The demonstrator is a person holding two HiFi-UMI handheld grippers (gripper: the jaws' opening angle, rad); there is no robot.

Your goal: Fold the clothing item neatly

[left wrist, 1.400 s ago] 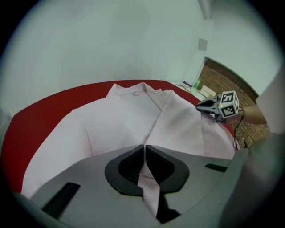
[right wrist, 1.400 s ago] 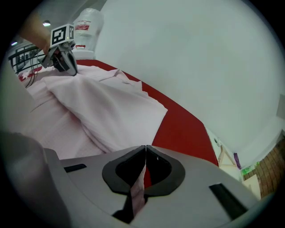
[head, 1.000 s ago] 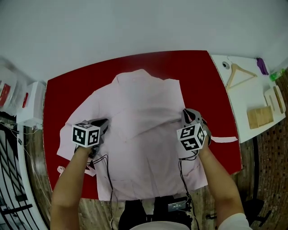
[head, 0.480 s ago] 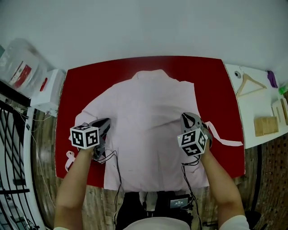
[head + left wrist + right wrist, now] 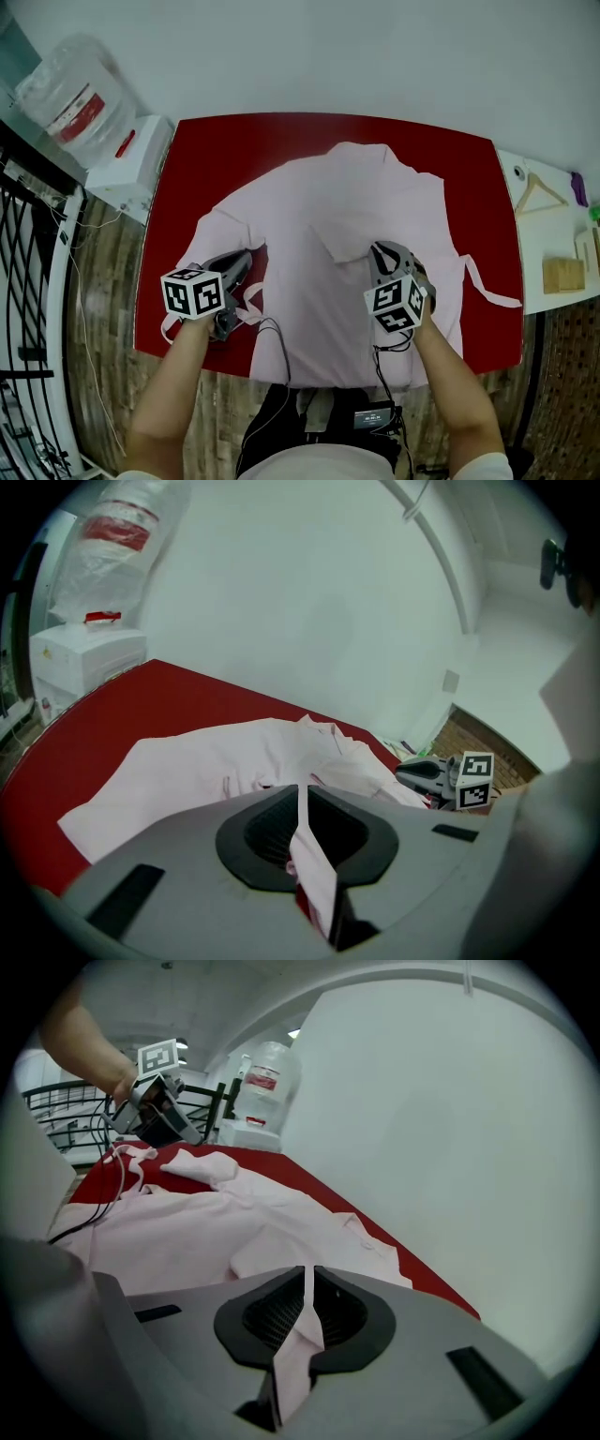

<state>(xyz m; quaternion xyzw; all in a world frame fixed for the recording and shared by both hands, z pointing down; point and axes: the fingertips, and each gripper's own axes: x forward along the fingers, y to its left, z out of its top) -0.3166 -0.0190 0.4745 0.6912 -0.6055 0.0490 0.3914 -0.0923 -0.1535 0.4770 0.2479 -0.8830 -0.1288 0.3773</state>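
- The pink shirt (image 5: 347, 202) lies spread and rumpled across the middle of the red table (image 5: 216, 150); its collar points to 12 o'clock; its hem hangs over the near edge at 6 o'clock
- The left gripper (image 5: 239, 265) sits at the shirt's 8 o'clock, by a sleeve; its jaws are pinched tight on a thin fold of the pink cloth
- The right gripper (image 5: 380, 255) sits at 4 o'clock from the table's middle; its jaws likewise clamp a fold of the shirt
- A loose pink strip (image 5: 492, 292) trails toward 4 o'clock over the red surface
- A water jug (image 5: 66, 89) stands off the table at 10 o'clock; a wooden hanger (image 5: 536, 192) lies at 3 o'clock
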